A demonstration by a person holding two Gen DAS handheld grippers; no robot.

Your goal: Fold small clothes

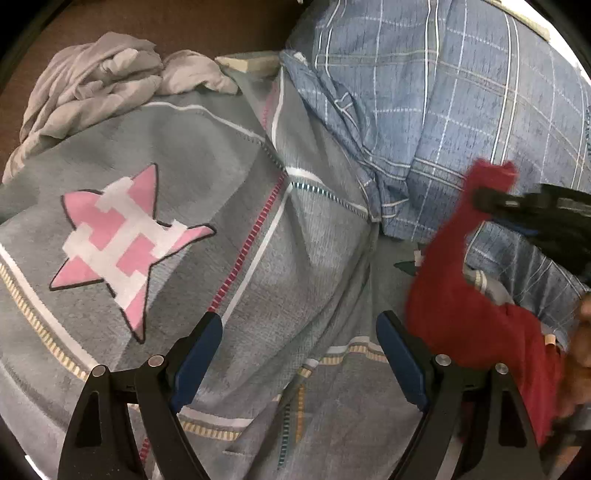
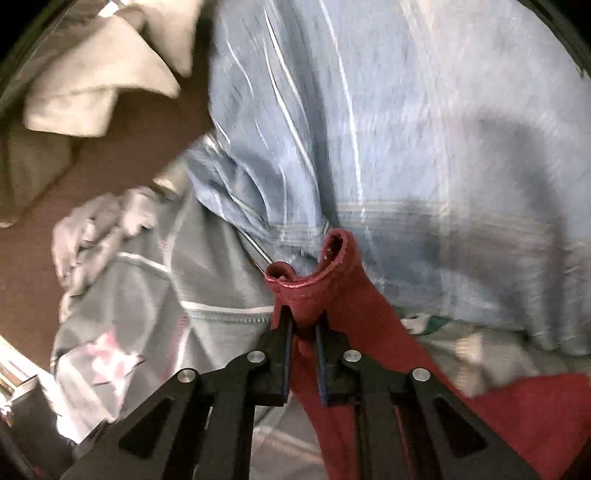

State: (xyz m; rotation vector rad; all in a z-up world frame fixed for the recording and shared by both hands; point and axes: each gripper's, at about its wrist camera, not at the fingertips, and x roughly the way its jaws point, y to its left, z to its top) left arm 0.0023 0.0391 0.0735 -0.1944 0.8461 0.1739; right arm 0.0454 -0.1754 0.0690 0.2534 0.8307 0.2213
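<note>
A small red garment (image 1: pixel 465 295) hangs at the right of the left wrist view, pinched at its top edge by my right gripper (image 1: pixel 487 197). In the right wrist view my right gripper (image 2: pixel 304 317) is shut on the garment's rolled hem (image 2: pixel 314 273), and the red cloth (image 2: pixel 517 406) trails down to the right. My left gripper (image 1: pixel 299 325) is open and empty, its blue-padded fingers (image 1: pixel 199 354) hovering above the grey bedspread (image 1: pixel 258 240), left of the red garment.
The grey bedspread bears a pink and white star (image 1: pixel 122 240). A blue plaid pillow (image 1: pixel 443 92) lies behind. Crumpled grey clothes (image 1: pixel 92 85) sit at the far left by a brown surface (image 1: pixel 184 22). A person's hand (image 1: pixel 580 354) shows at the right edge.
</note>
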